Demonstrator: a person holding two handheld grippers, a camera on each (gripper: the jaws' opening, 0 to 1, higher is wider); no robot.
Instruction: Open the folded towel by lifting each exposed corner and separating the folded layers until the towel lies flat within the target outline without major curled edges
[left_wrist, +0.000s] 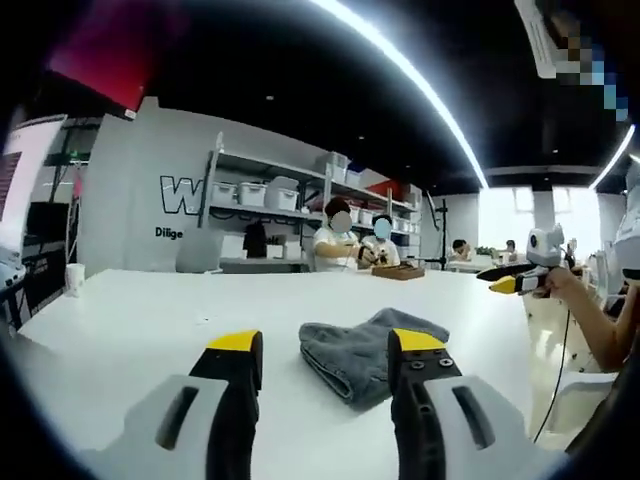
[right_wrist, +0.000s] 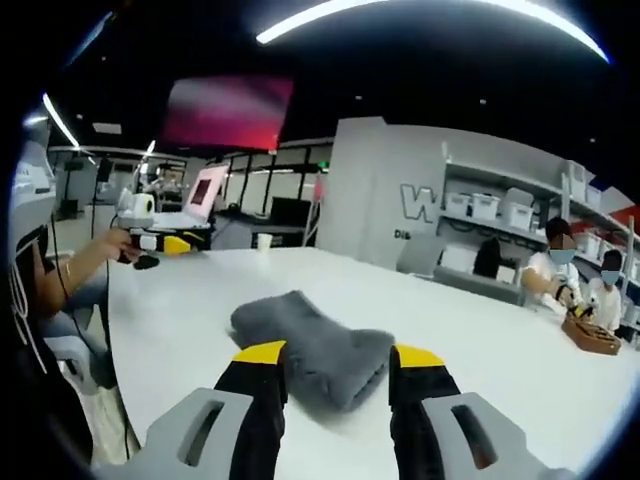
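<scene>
The gray towel (left_wrist: 365, 352) lay folded on the white table (left_wrist: 150, 320). Both the left gripper (left_wrist: 325, 350) and right gripper (right_wrist: 338, 358) were open, holding nothing. Next, one probably needed to pinch a corner.

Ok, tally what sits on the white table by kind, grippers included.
Grey folded towel: 1
Grippers held over the table, left gripper and right gripper, jaws apart: 2
White paper cup: 1
Brown wooden tray at the far edge: 1
Total: 5

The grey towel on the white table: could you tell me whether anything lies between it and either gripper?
Nothing visible does. The folded grey towel lies on bare white table just ahead of the open left gripper and open right gripper.
</scene>
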